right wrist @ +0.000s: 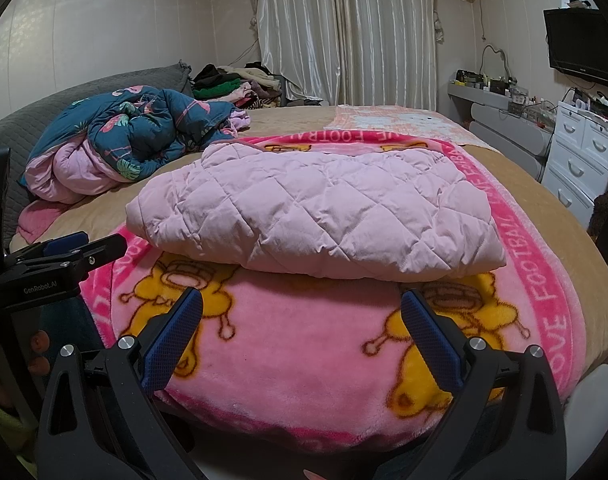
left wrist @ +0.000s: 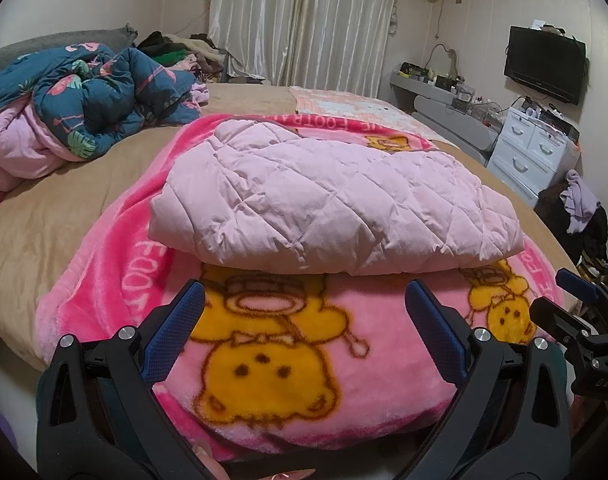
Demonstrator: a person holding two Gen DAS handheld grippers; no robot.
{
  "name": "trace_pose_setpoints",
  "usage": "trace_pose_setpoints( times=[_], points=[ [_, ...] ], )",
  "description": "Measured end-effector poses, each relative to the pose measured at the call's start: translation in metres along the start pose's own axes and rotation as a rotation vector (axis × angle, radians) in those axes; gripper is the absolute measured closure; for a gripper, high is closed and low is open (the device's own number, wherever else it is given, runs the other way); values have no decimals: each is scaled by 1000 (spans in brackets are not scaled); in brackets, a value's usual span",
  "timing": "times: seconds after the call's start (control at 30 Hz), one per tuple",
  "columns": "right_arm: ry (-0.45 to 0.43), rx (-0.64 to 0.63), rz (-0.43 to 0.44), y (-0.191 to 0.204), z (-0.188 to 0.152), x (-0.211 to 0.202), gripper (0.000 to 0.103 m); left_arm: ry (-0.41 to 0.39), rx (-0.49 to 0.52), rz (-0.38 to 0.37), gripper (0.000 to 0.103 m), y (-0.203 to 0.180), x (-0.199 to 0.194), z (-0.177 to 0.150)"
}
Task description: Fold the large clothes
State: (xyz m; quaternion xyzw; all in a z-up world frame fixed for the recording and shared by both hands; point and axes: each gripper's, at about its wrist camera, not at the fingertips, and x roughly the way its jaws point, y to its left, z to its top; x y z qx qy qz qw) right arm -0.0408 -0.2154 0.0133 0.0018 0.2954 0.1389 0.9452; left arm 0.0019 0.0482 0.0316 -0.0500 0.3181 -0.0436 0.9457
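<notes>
Pink quilted garment (left wrist: pixel 331 204), one, folded on pink blanket (left wrist: pixel 288 360); left claw (left wrist: pixel 304 304), right claw (right wrist: pixel 302 308) both spread, empty.

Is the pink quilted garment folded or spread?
Folded: the pink quilted garment lies as a compact, thick bundle with doubled edges on the cartoon blanket.

A bunched teal duvet (left wrist: pixel 100 92), curtains (left wrist: pixel 304 20) and television (left wrist: pixel 543 65).

The folded pink jacket (left wrist: pixel 335 204) hides the middle of the pink blanket (left wrist: pixel 284 360) and most of its lettering. At 3 o'clock in the left wrist view, the right gripper (left wrist: pixel 583 304) is cut off by the edge. Shelf clutter (right wrist: pixel 499 84) at 2 o'clock is too small to tell.
</notes>
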Motion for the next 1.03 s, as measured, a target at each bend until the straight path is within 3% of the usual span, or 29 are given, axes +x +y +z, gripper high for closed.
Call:
trace_pose_setpoints(
  times=[0.47,0.7,0.8,0.87,0.93,1.03],
  points=[
    [11,-7,-4,1,0,1,4,24,2,-50,9,3,6,-7],
    [10,1,-9,-2,-2,2,4,52,-30,-50,9,12,13,-11],
    [-12,35,-26,-13,-2,0,4,61,-60,-15,9,24,20,-10],
    [-43,78,-70,-38,-1,-7,4,72,-85,15,9,39,28,-6],
    [-68,132,-142,-75,-1,-14,4,77,-112,95,9,68,38,5],
    [-87,244,-395,-167,-12,-26,4,63,-173,234,9,131,51,28]
  ],
)
